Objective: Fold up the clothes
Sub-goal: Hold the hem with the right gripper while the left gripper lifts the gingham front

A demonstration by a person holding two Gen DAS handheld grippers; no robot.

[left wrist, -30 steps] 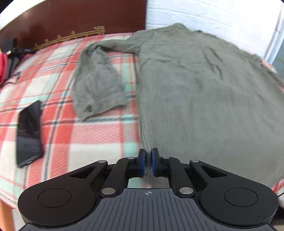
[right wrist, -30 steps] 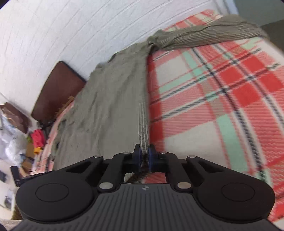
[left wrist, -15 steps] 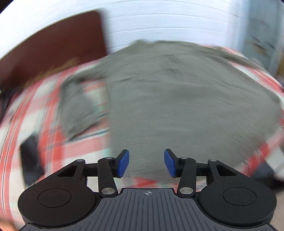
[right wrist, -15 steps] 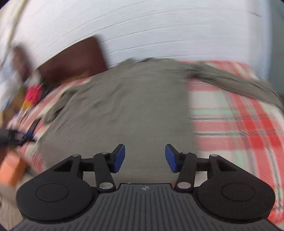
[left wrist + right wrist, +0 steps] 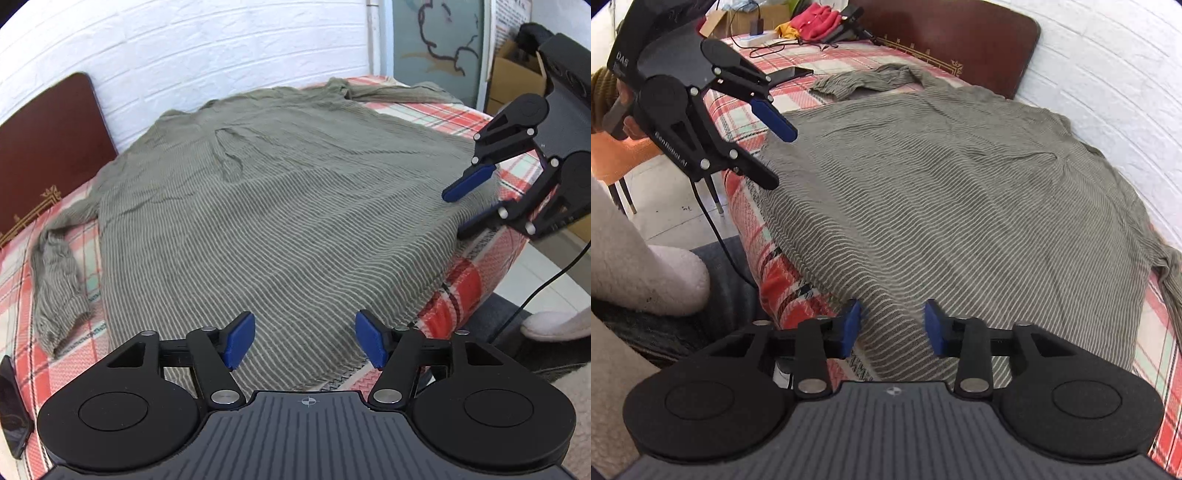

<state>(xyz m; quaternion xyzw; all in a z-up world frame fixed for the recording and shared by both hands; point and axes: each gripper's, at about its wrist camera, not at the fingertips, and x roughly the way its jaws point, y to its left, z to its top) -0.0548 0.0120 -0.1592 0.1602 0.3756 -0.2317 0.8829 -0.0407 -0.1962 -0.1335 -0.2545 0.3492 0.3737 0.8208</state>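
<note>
Two sets of tongs hover at the near hem of a grey striped shirt (image 5: 280, 206) spread flat on the plaid bed (image 5: 476, 118). The left tongs (image 5: 305, 341) have just been opening and stand spread, nothing between them; the right tongs (image 5: 892, 328), just closing, remain apart over the cloth, pinching nothing.

We see the grey-green striped sweater (image 5: 280, 206) spread flat across the bed, hem at the near edge.
</note>
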